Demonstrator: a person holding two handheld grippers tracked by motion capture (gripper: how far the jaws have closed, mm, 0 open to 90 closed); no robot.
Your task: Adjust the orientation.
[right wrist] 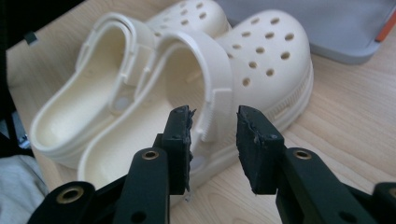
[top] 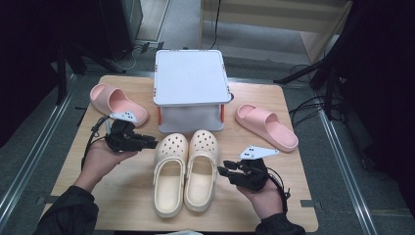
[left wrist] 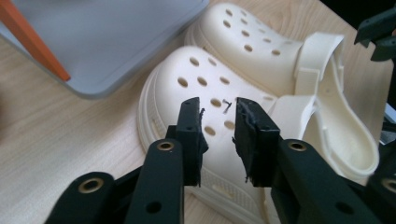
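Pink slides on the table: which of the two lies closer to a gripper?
The pink slide at the table's far left. The left gripper sits just in front of it, while the other pink slide lies farther from the right gripper.

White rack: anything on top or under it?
The white rack has a bare top. Its lower level looks clear at the front; the top shelf hides the space further back. The cream clogs lie just in front.

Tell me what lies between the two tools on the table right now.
The pair of cream clogs, side by side with toes toward the grey stand, lies between the left tool and the right tool. The high view shows it.
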